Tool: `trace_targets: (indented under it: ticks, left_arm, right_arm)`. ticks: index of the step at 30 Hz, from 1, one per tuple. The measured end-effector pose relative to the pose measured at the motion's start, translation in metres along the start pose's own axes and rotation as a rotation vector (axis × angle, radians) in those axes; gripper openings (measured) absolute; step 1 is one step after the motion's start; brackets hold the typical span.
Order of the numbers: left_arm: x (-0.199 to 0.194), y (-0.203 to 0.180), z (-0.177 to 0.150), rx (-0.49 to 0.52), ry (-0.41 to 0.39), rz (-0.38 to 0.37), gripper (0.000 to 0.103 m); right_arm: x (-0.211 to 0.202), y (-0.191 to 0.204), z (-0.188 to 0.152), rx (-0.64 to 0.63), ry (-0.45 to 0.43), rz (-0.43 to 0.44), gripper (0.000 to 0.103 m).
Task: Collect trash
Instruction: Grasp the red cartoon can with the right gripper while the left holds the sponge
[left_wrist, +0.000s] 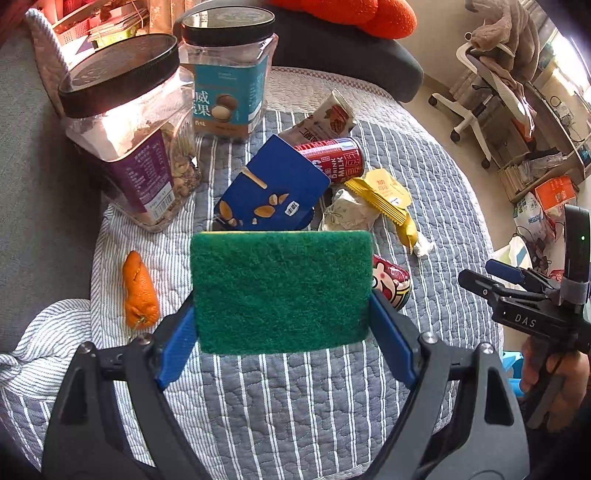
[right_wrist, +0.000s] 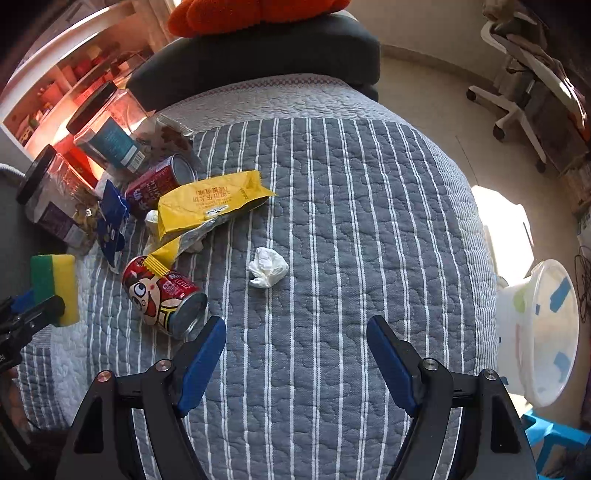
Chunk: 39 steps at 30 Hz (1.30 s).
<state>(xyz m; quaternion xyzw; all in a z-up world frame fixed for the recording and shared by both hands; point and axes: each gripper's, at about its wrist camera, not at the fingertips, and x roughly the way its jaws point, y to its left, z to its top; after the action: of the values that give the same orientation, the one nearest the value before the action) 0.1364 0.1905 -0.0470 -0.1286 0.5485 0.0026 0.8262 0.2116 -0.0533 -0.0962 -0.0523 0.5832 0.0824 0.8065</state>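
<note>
My left gripper (left_wrist: 282, 317) is shut on a green-and-yellow sponge (left_wrist: 282, 291), held above the striped quilt (left_wrist: 314, 406); the sponge also shows in the right wrist view (right_wrist: 55, 284). Past it lies a heap of trash: a blue snack box (left_wrist: 271, 188), a red milk can (left_wrist: 332, 158), a yellow wrapper (left_wrist: 388, 195), a cartoon can (left_wrist: 393, 282) and an orange peel (left_wrist: 139, 291). My right gripper (right_wrist: 295, 354) is open and empty above the quilt (right_wrist: 369, 221), short of a crumpled white tissue (right_wrist: 267, 271). The cartoon can (right_wrist: 162, 295) lies to its left, the yellow wrapper (right_wrist: 207, 203) beyond.
Two clear jars with black lids (left_wrist: 129, 129) (left_wrist: 231, 74) stand at the back left. A dark cushion (right_wrist: 258, 55) with an orange pillow lies behind. A white plastic bin (right_wrist: 543, 332) stands off the quilt's right edge. An office chair (left_wrist: 491, 85) stands on the floor.
</note>
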Motion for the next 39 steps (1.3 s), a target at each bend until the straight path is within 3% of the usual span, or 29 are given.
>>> trace_targets:
  ticks: [7, 21, 23, 27, 32, 39]
  left_arm:
    - [-0.01, 0.015, 0.0, -0.026, -0.001, 0.003, 0.086]
    - [-0.009, 0.021, -0.002, -0.014, 0.026, 0.016, 0.086]
    - [-0.008, 0.02, -0.001, -0.01, 0.027, 0.017, 0.086]
    - [-0.009, 0.017, 0.0, -0.002, 0.023, 0.011, 0.086]
    - [-0.01, 0.01, -0.001, 0.013, 0.019, 0.003, 0.086]
    - [-0.012, 0.007, -0.005, 0.016, 0.014, 0.003, 0.086]
  right_arm:
    - [0.032, 0.059, 0.005, -0.113, 0.057, 0.145, 0.08]
    - [0.075, 0.109, 0.007, -0.327, 0.08, 0.176, 0.076]
    - [0.074, 0.111, 0.006, -0.348, 0.068, 0.17, 0.074]
    - [0.061, 0.109, 0.0, -0.361, 0.064, 0.195, 0.06]
    - [0.038, 0.106, -0.005, -0.356, 0.056, 0.217, 0.052]
    - [0.018, 0.093, -0.021, -0.333, 0.081, 0.19, 0.051]
